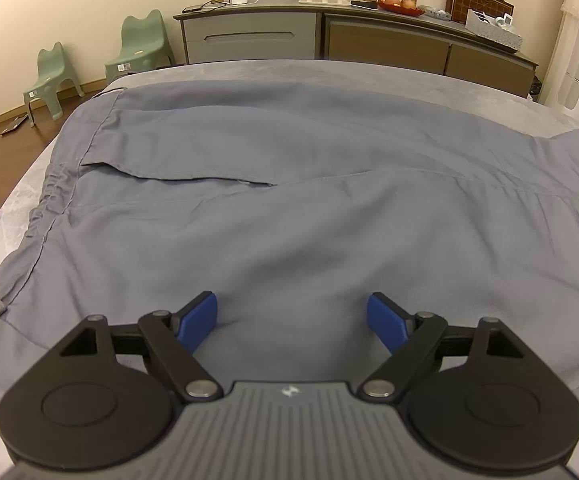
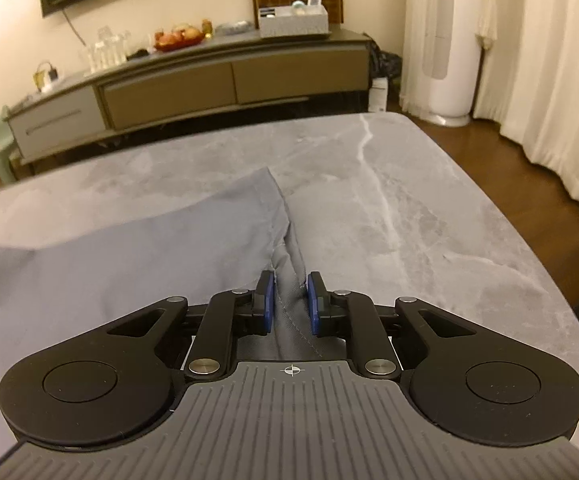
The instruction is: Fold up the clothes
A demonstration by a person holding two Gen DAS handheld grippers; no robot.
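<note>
Grey-blue garment (image 1: 289, 200) across marble table (image 2: 429, 220), sideboard (image 1: 369, 40) beyond

no words or numbers can be read anywhere. the small green plastic chair (image 1: 135, 46) has a white sticker on its seat front, but the print is too tiny.

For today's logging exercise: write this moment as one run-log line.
left gripper: open over garment | right gripper: pinching hem | table
</note>
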